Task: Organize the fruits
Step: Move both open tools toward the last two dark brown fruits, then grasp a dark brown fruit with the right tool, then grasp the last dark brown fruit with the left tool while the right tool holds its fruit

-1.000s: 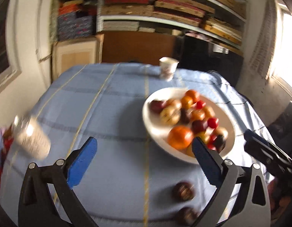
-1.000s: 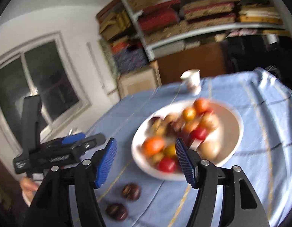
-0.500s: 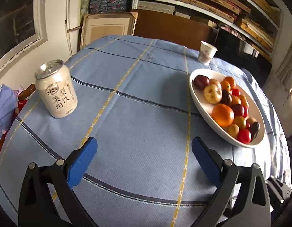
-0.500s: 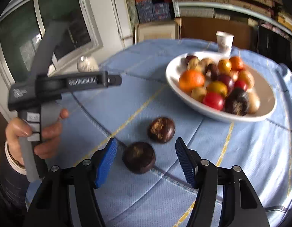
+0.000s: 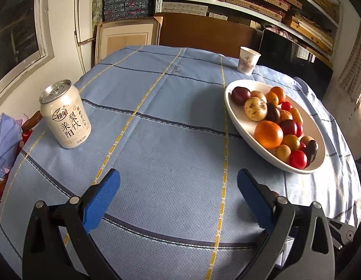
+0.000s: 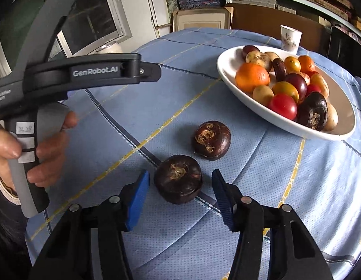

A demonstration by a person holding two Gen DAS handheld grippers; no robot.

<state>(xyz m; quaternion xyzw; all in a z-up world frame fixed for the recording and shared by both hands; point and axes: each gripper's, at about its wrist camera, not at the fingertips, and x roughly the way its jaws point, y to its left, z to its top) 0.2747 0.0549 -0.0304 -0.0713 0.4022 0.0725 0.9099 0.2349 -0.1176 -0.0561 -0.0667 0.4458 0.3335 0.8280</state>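
Two dark brown water chestnuts on the blue table cloth (image 6: 297, 186): nearer chestnut (image 6: 178, 179) low centre, just ahead of the right tool (image 6: 180, 186), blue pads wide apart, touching nothing; farther chestnut (image 6: 212, 140) above it. White bowl (image 6: 229, 79) of mixed fruit upper right. "GenRobot.AI" on the left tool's body (image 6: 91, 72), upper left. Left tool (image 5: 178, 186) likewise spread, over bare cloth. Can (image 5: 66, 114) with Chinese lettering mid-left.

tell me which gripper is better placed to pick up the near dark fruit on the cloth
Right. The right gripper is open with the near dark fruit sitting between its fingers. The left gripper is open over bare tablecloth, with no loose fruit in its view.
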